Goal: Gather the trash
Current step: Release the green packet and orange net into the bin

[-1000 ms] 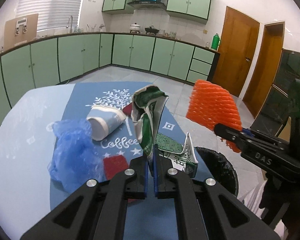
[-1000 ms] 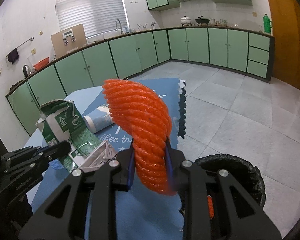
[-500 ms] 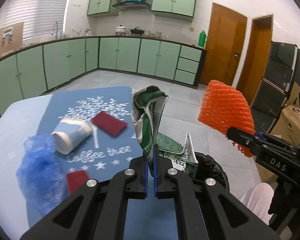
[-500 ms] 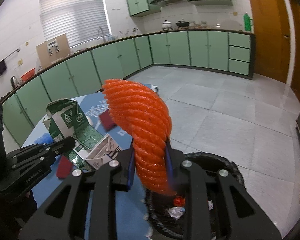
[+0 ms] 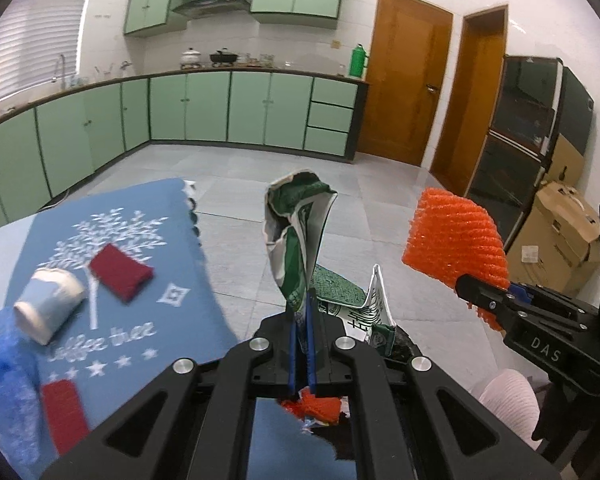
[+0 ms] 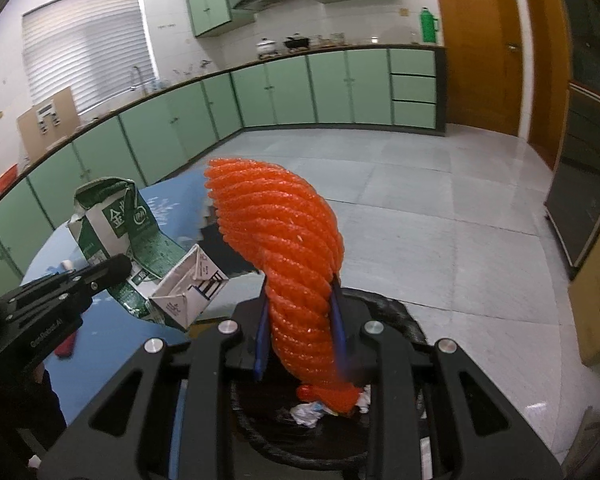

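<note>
Already both pieces of trash are hanging clear of the desk (image 5: 4, 248) and over or just beside the black trash bin (image 6: 396, 316) on the floor. The left hand-held gripper (image 5: 300, 312) is clamping its fingers together on a crushed green-and-white milk carton (image 5: 296, 232), which is sticking up and flapping open to the right. The right hand-held gripper (image 6: 300, 308) is squeezing an orange foam net (image 6: 276, 232) between its fingers, the net standing tall above them and drooping below toward the bin mouth.

Judging by this, roughly the middle of the job is being reached: two items are being brought for dropping, but neither is released yet.

Several things are still lying on the desk's blue mat: a tipped paper cup (image 5: 50, 304), a crumpled blue plastic bag (image 5: 4, 384), and two red pieces (image 5: 120, 272), one near the cup and one nearer the camera.

Inside the bin, some white crumpled scraps (image 6: 308, 414) and an orange bit are showing; the rest of its contents is hidden behind the grippers.
</note>
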{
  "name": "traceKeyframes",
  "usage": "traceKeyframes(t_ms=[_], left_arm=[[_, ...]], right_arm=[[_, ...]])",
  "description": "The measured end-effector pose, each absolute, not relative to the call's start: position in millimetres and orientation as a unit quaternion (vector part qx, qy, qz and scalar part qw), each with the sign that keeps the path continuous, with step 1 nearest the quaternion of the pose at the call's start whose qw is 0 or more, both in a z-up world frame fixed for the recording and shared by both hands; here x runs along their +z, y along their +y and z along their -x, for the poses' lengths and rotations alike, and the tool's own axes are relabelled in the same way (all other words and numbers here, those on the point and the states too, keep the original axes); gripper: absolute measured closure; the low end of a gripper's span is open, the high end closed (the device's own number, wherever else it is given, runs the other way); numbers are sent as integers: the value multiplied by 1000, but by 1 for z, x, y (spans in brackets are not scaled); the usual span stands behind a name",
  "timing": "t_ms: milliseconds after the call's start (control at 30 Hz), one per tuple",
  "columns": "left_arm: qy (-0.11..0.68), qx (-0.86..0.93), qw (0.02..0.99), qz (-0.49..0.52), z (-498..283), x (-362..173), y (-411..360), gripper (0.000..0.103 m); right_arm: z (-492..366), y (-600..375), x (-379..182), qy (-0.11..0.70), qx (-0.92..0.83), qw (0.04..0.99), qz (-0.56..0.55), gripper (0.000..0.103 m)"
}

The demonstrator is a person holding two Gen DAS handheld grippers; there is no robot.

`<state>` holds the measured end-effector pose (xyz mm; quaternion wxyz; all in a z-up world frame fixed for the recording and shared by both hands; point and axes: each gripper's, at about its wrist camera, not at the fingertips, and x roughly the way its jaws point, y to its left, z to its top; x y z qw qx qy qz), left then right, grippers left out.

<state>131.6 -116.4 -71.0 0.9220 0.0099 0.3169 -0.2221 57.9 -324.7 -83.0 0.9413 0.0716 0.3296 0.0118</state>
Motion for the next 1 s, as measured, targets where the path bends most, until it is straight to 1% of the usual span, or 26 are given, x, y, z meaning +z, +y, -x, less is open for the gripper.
traceKeyframes(t_ms=[367, 467, 533, 633, 700, 733, 767, 833, 867, 933, 1000], left_arm=[[355, -238, 904, -24, -150, -99, -149, 99], [364, -241, 899, -25, -154, -104, -157, 99], [373, -245, 894, -23, -157, -106, -158, 98], [383, -246, 890, -19, -160, -110, -159, 91], [387, -246, 889, -20, -161, -111, -158, 85], [387, -246, 888, -19, -161, -111, -157, 82], [388, -248, 888, -18, -161, -111, -156, 79], [386, -245, 889, -18, -160, -110, -154, 77], [385, -245, 890, -17, -160, -109, -153, 74], [381, -243, 892, -15, -159, -106, -150, 71], [374, -238, 896, -14, -157, -101, -145, 66]], right_arm=[[-66, -344, -116, 356, -29, 930, -89, 79], [-72, -347, -121, 361, -36, 927, -92, 74], [-75, -350, -126, 367, -40, 925, -92, 73], [-80, -353, -130, 372, -45, 922, -94, 61], [-81, -356, -133, 373, -51, 921, -96, 56], [-80, -358, -133, 373, -54, 921, -98, 45], [-80, -359, -134, 372, -59, 921, -99, 38], [-79, -360, -134, 369, -61, 922, -99, 37], [-78, -360, -134, 368, -61, 922, -99, 31], [-78, -360, -132, 366, -67, 923, -98, 24], [-78, -360, -130, 364, -68, 924, -98, 22]])
